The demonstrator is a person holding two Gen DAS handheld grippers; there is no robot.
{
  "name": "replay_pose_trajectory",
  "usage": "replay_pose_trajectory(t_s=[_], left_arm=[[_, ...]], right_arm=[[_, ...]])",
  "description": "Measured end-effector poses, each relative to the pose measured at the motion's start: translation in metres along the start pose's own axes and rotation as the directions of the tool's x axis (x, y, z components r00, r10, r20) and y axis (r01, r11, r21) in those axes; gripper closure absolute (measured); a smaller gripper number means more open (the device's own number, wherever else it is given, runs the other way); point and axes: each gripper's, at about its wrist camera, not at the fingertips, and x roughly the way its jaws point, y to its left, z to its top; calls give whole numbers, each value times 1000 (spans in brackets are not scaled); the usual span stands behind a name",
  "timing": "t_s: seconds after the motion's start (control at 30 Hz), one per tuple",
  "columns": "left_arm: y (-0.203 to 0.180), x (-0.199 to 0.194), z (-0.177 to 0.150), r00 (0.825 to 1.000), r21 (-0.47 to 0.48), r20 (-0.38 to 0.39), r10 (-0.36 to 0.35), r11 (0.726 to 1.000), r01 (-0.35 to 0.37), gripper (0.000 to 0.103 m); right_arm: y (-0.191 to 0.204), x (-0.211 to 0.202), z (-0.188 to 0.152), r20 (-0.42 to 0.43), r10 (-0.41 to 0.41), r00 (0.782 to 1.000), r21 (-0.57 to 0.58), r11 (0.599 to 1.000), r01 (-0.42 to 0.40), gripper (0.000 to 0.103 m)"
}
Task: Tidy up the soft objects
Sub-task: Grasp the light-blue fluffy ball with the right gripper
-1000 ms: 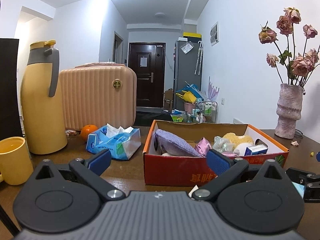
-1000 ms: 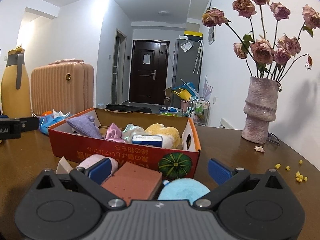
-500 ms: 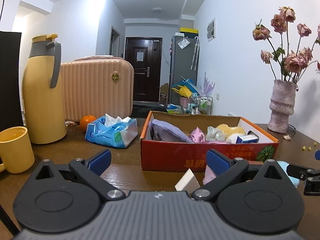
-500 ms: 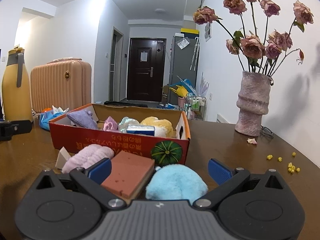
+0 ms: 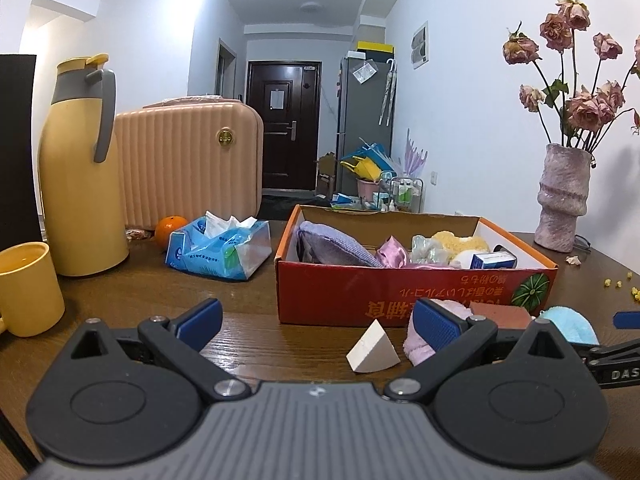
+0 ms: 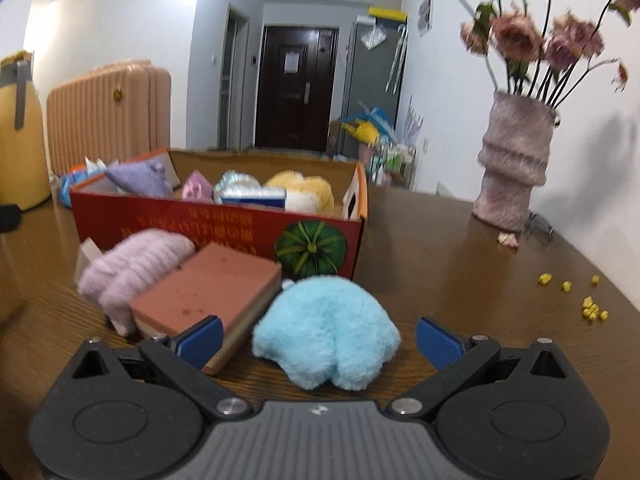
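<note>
Both pairs of fingers gape wide, holding nothing. Your right gripper [image 6: 318, 340] straddles the fluffy blue pompom [image 6: 326, 330] lying on the table before the red cardboard box [image 6: 224, 228]; closing carelessly could snag the reddish-brown sponge block [image 6: 208, 290] beside it.

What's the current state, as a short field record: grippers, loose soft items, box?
left gripper: open, holding nothing, white wedge sponge just ahead
right gripper: open, fluffy blue puff between its fingers, not clamped
loose on table: pink fuzzy roll, brown sponge block, puff, wedge
box: red cardboard box behind them, already holding several soft items
table: wooden; vase at right
</note>
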Motion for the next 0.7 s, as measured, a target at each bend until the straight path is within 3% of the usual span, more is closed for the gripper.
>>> replay_pose_trajectory(t_s=[0.17,0.4,0.6,0.7], left_arm=[[1,3,-1,1000,0,-10,9,1000,-9,0],[1,8,-3,999,-2,-35,15,1000,-15,0],[1,10,-3,999,0,-44,15,1000,-15,0],[1,10,-3,999,0,-44,16,1000,-16,0]], right_arm=[[-6,28,2,-85,23,996,11,1000,-22,0],[-4,48,6,-120,41,992,-4,999,-42,3],[-4,57,9,-143,75,987,4,997,-75,20],[-6,56,9,-139,95,986,16,996,-93,23]])
